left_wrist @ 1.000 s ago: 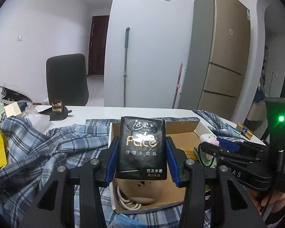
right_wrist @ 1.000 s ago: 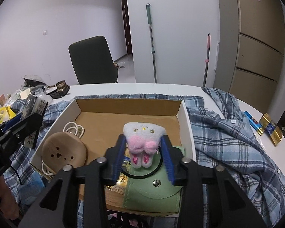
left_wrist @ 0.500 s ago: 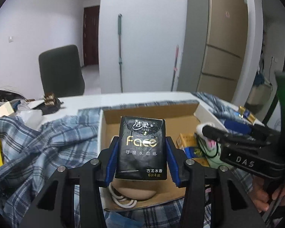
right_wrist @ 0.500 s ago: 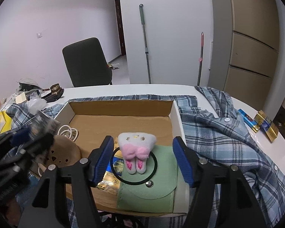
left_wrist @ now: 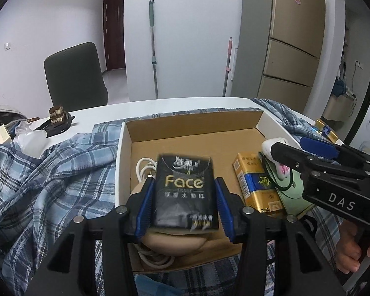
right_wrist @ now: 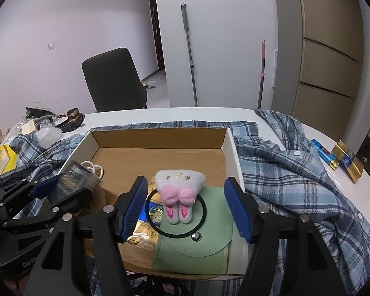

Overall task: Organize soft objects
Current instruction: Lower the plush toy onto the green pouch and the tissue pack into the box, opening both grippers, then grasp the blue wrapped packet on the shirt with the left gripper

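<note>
The white counter [right_wrist: 315, 133] carried a rumpled blue plaid shirt [right_wrist: 286, 172] under an open cardboard box [right_wrist: 157, 138]. In the box lay a green felt pouch [right_wrist: 209, 241], with a small white and pink plush toy [right_wrist: 178, 190] on it. The right gripper [right_wrist: 185, 207] stood open, pads well clear of the toy. The left gripper [left_wrist: 185, 204] had just been opening; the blurred black tissue pack [left_wrist: 185, 192] sat between its pads over the box, and whether they pressed it could not be told
</note>
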The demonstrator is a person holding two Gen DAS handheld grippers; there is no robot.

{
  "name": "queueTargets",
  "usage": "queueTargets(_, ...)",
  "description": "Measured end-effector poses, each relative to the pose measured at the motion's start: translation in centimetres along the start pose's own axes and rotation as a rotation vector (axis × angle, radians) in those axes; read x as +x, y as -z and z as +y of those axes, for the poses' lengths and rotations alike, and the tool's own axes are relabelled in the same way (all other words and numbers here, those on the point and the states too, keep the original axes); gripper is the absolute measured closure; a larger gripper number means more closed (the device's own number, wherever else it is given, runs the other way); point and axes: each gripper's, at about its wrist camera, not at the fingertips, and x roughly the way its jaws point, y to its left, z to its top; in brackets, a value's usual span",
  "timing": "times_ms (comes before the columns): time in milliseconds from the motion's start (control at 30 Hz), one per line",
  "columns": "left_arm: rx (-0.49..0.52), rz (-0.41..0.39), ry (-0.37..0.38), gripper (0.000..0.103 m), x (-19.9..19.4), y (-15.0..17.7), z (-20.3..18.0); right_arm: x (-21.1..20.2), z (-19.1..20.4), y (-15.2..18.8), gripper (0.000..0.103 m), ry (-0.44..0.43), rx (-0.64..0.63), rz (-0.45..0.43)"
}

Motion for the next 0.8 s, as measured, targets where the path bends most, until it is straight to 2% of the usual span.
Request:
queueTargets(33,0.0,0.0,0.002,0.041,0.0,0.0,0.0,0.0,0.0,0.0,0.039,-0.001,-0.001,0.0)
queueTargets(67,0.001,-0.004,0.005,0.032,-0.1,0.0,0.0,0.0,0.0,0.0,0.039,0.0,-0.001,-0.002)
queueTargets(400,-0.069,-0.065,-0.009,0.016,-1.5,-0.2,1.8,-0.5,0.0,-0.3,0.036,0.016,0.0,-0.019)
queueTargets(600,-0.153,-0.14,0.002,0.016,-5.0,-1.4,3.7,-2.2,-0.8,-1.8,0.035,0.005,0.051,-0.036)
queueTargets(700,-0.187,-0.176,0.042,0.016,-7.6,-2.7,4.6,-3.4,-0.8,-2.7,0.035,0.022,0.046,-0.049)
queueTargets(800,-0.174,-0.218,0.031,0.016,-10.1,-3.6,4.8,-5.3,-0.6,-3.5,0.035,-0.001,0.047,-0.064)
